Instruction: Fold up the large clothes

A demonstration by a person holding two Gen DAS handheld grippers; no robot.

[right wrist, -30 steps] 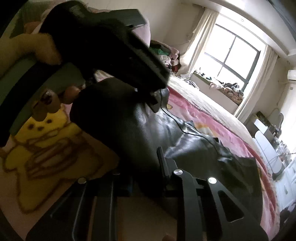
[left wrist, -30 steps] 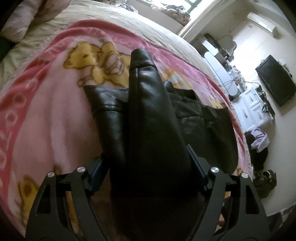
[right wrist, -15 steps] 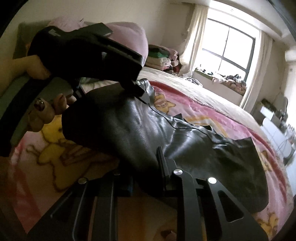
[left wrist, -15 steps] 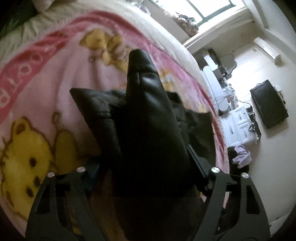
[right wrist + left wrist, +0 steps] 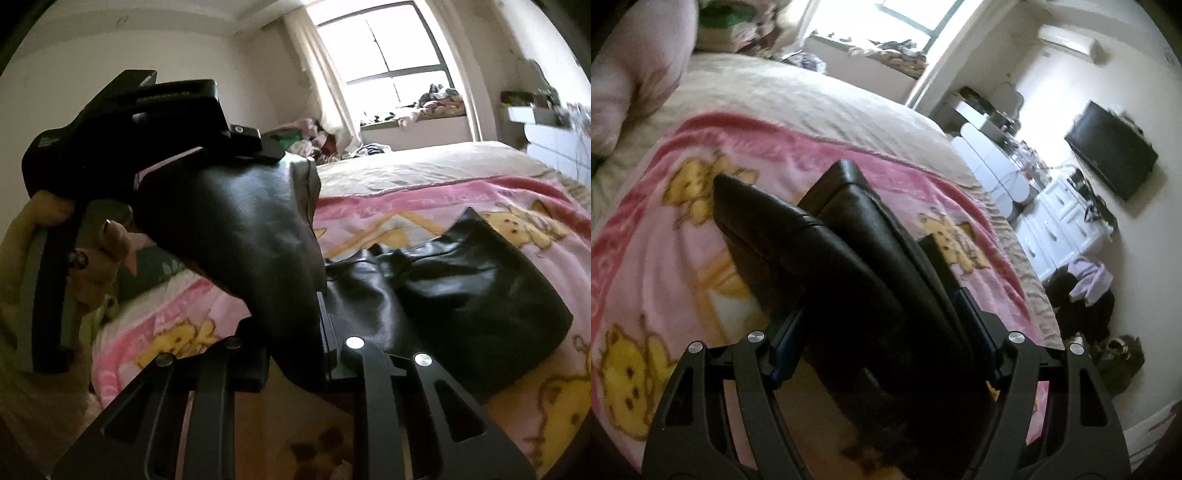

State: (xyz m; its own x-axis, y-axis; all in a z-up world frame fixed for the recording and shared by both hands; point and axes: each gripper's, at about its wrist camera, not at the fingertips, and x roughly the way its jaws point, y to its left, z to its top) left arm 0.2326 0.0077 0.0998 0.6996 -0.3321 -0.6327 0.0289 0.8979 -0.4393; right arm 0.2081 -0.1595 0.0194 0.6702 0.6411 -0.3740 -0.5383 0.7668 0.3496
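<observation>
Item: black leather garment (image 5: 461, 280), large. We record its far part lying on the pink cartoon blanket (image 5: 424, 206) over the bed (image 5: 798, 92), its near edge raised clear.

Left gripper (image 5: 882, 332): fingers clamped on a thick folded bundle of the garment, jaws wide apart around it.

Right gripper (image 5: 295, 350): fingers pinched nearly together on a thinner fold.

We note a hand (image 5: 99, 254) on the left gripper's handle, left of scene.
</observation>
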